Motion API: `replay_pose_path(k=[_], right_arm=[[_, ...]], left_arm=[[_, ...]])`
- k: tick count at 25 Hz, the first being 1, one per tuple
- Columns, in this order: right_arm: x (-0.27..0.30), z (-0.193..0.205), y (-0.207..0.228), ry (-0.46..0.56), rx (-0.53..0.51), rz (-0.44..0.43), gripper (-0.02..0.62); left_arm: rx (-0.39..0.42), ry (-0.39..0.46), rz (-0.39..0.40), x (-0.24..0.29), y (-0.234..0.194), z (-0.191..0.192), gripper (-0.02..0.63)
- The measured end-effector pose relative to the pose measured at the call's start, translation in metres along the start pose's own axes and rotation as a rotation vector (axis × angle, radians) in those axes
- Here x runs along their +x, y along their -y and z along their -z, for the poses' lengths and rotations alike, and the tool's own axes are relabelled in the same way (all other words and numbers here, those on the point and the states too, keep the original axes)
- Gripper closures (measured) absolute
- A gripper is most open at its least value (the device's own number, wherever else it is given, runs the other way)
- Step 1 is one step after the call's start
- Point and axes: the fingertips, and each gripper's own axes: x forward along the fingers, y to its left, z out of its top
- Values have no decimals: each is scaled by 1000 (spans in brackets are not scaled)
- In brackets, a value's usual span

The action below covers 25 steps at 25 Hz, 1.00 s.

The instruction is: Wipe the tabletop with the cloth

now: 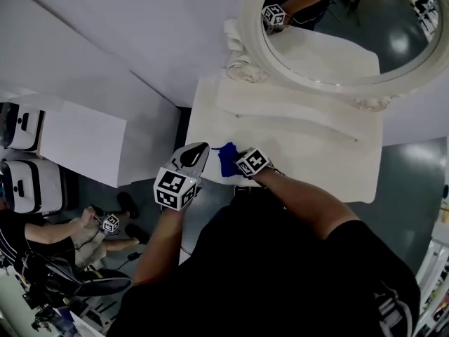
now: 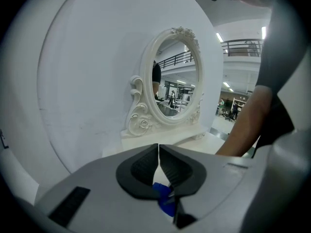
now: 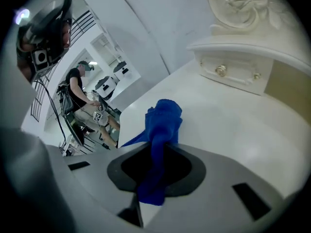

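**Head view.**
- I log the white tabletop (image 1: 316,156) of a dressing table, with an oval mirror (image 1: 337,27) in an ornate white frame at its back.
- The blue cloth (image 1: 227,159) lies bunched near the front left corner of the top.
- The right gripper (image 1: 238,163) is on the cloth.
- The left gripper (image 1: 199,150) sits just beside it, over the table's left edge.
- A seated person (image 1: 42,234) is on the floor level at lower left.

**Left gripper view.**
- I read the left gripper (image 2: 159,147) with its jaws brought together, pads meeting at the tips and nothing clamped between them.
- A scrap of the cloth (image 2: 166,200) shows through the gap lower down. I cannot tell whether it touches the gripper.
- The mirror (image 2: 174,76) stands ahead against the white wall.

**Right gripper view.**
- I read the right gripper (image 3: 163,147) clamped on the cloth (image 3: 163,118).
- A twisted length of cloth runs through the jaws, and the bunched end rests on the tabletop (image 3: 243,130) just ahead.
- A small drawer (image 3: 233,74) with round knobs sits under the mirror base at upper right.
- The seated person (image 3: 77,89) shows beyond the table edge.
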Motion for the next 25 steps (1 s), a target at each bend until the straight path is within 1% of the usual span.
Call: replay_pose_path(k=[3, 7, 11, 17, 25], right_arm=[[-20, 20, 18, 7, 21, 30, 535], [-52, 49, 46, 28, 78, 84, 535], [-85, 79, 70, 49, 131, 128, 535], [-138, 136, 104, 66, 203, 205, 535], [-214, 215, 156, 144, 339, 316, 535]], left_arm=[[20, 3, 36, 17, 14, -9, 594], [51, 8, 93, 41, 38, -22, 594], [77, 9, 134, 58, 62, -34, 594], [112, 10, 198, 83, 105, -47, 594], [155, -8, 299, 121, 165, -54, 594]])
